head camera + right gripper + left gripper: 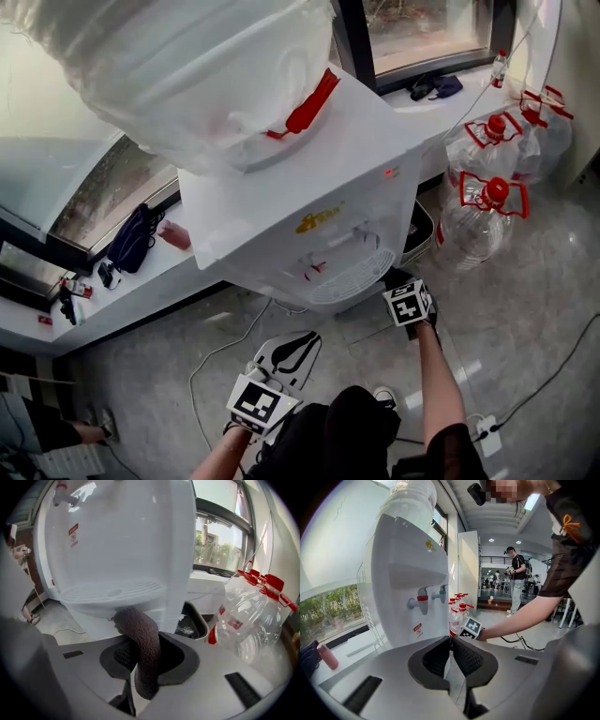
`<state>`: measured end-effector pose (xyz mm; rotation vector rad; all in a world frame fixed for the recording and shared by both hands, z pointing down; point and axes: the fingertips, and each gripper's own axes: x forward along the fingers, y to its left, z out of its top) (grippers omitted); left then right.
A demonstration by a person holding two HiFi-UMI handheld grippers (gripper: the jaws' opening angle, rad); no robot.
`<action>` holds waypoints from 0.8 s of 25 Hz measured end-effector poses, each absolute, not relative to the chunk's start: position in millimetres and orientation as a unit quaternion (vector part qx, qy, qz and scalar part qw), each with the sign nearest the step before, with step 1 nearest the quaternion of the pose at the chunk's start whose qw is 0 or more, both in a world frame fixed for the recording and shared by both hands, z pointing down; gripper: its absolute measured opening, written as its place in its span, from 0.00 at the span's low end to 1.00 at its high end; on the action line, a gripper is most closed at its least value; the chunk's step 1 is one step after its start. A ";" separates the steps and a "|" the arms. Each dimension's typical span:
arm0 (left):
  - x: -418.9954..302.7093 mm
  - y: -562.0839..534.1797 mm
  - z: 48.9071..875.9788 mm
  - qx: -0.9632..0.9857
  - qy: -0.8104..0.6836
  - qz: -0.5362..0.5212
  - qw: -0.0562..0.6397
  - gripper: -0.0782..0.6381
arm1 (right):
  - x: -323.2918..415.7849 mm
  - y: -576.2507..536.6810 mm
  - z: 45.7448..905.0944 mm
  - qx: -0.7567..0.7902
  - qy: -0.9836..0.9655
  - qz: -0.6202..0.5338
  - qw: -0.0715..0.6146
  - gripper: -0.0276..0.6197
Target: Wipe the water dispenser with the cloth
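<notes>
A white water dispenser stands ahead with a big bottle on top, two taps and a round drip tray. My right gripper is shut on a brown-grey cloth, whose free end lies just under the drip tray's front rim. In the head view the right gripper sits at the dispenser's lower right corner. Lower down at my left side, the left gripper stays away from the dispenser. Its jaws are shut with nothing between them.
Several clear water jugs with red caps stand on the floor to the right. A black-and-white bin sits beside the dispenser. Cables trail on the floor. A dark bag lies on the window ledge. People stand far off.
</notes>
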<state>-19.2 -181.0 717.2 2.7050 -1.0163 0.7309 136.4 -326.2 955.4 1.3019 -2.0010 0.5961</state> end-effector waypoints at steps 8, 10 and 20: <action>-11.4 -190.0 709.7 0.905 -0.338 0.241 0.090 0.14 | 196.3 -358.2 921.7 0.562 -0.737 0.227 0.298 0.20; -9.5 -192.4 703.2 0.906 -0.338 0.238 0.092 0.14 | 199.6 -359.3 910.6 0.567 -0.735 0.228 0.294 0.20; -2.4 -181.1 635.5 0.914 -0.305 0.242 0.113 0.14 | 194.6 -306.2 820.8 0.572 -0.734 0.252 0.266 0.20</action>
